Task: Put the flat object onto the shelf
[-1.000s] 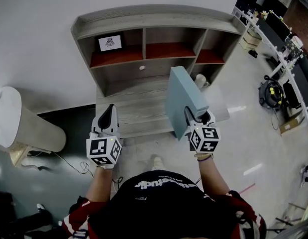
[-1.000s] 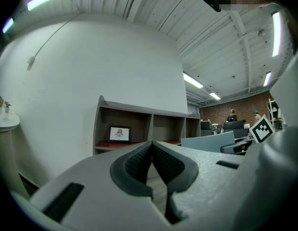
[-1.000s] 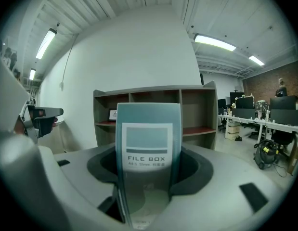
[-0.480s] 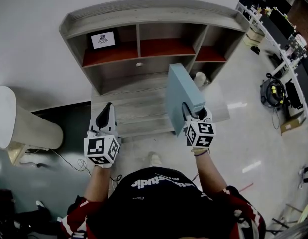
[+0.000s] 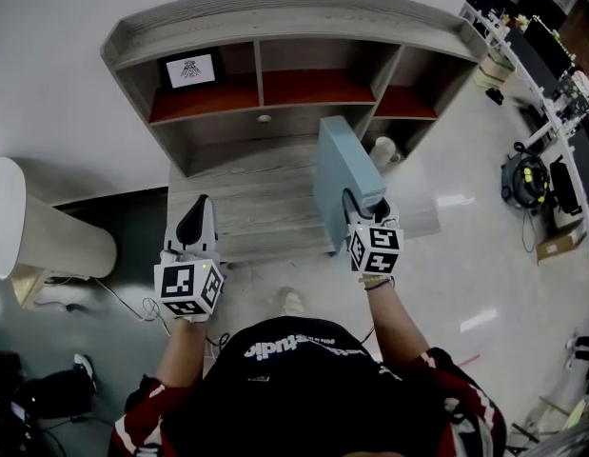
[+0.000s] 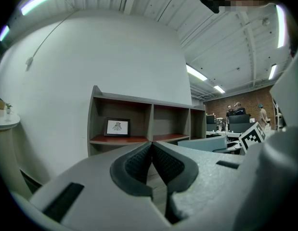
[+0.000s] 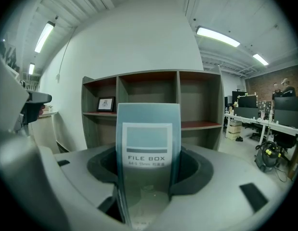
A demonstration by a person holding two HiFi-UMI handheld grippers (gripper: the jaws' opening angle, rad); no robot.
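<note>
White wall fills the top of the head view, and a grey shelf unit with three red-floored compartments stands against it. A framed picture sits in the upper-left compartment. Office desks run along the upper right edge, and a white round table is at the left edge.

The pale blue file box is just right of centre, upright on edge in front of the shelf's low stepped ledge and below the middle and right compartments. The right gripper has its jaws spread wide and closed on the box's near narrow end. In the right gripper view the labelled spine stands between the dark pads, touching both.

The left gripper, lower left of centre, has its jaws pressed together with nothing between them.
</note>
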